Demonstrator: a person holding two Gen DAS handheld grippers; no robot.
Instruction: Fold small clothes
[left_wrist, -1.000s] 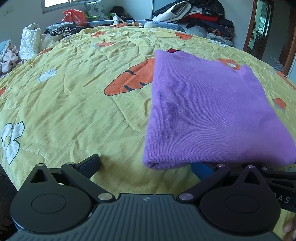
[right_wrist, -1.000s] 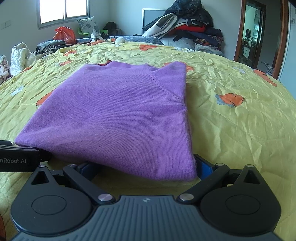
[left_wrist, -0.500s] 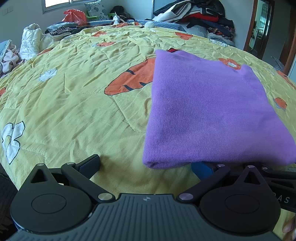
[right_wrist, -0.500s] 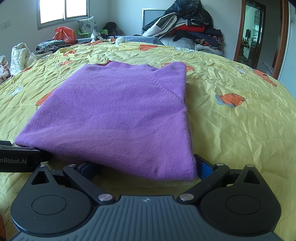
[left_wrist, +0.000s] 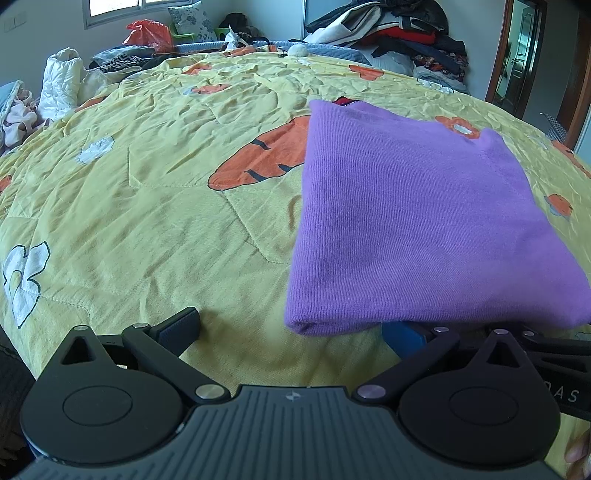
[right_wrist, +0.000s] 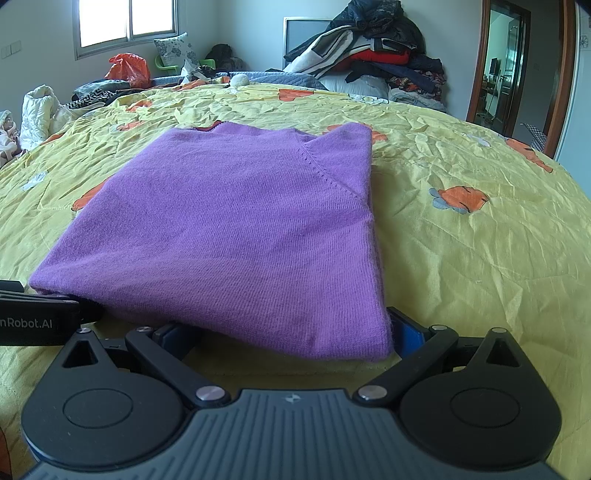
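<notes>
L gripper (left_wrist: 291, 328): jaws spread wide, nothing clamped. Its L finger (left_wrist: 177, 326) rests on bare quilt (left_wrist: 147, 221), clear of the cloth. Its R finger, blue pad (left_wrist: 400, 338), sits tucked under the near edge of the sweater (left_wrist: 413, 221), w/ the near-left corner of the fold lying between the two fingers but not pinched. At far right of that view, part of the R gripper's black body pokes in, lettering partly readable.

R gripper (right_wrist: 288, 332): also wide open, holding nothing. Both pads are at the sweater's (right_wrist: 240, 229) near edge: L pad (right_wrist: 173, 332) half hidden under the hem, R blue pad (right_wrist: 406, 332) just beside the near-right corner. The cloth edge drapes over the gap between them; can't tell if it touches the pads. L gripper's side shows at the left edge here, just beside the sweater's near-left corner.

Sweater: purple knit, folded into a rough rectangle, flat on the bed, near the front edge, neckline at the far end, a diagonal sleeve seam visible on top in the R view.

Quilt (right_wrist: 480, 240): yellow, wrinkled, orange carrot prints and white flowers.

Beyond: clothes pile (right_wrist: 369, 55) at the far right of the bed, orange bag (right_wrist: 127, 68) and pillow (right_wrist: 173, 50) below the window (right_wrist: 125, 22), white puffy item (right_wrist: 37, 110) at left, door (right_wrist: 517, 55) at right.
</notes>
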